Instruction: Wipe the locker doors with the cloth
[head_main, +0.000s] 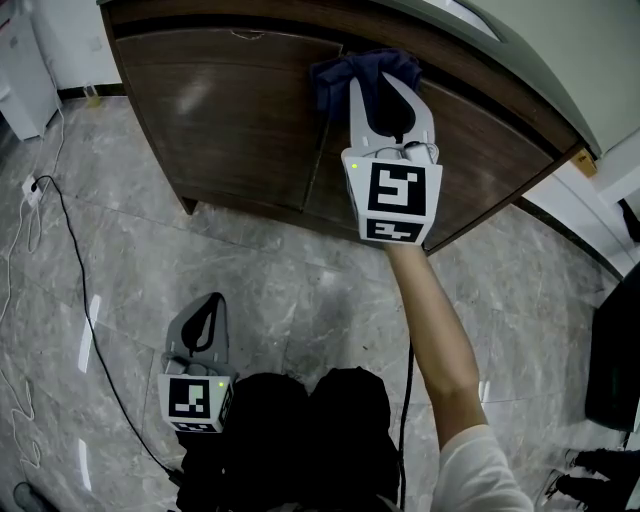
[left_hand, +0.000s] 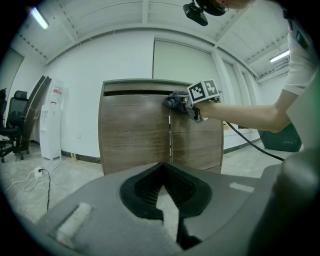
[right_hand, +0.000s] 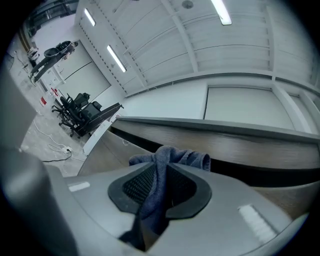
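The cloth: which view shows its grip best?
Right gripper view: the cloth sits pinched in the right gripper. Head view shows it bunched against the locker; left gripper view, only a distant wad.

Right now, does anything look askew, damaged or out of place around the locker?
Nothing stands out. Both locker doors sit closed, the cloth is clamped in the right gripper at their top; only a cable trails across the floor.

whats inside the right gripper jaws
A dark blue cloth is pinched in the right gripper, bunched at the top of the locker doors. The door surface behind the bunch is covered.
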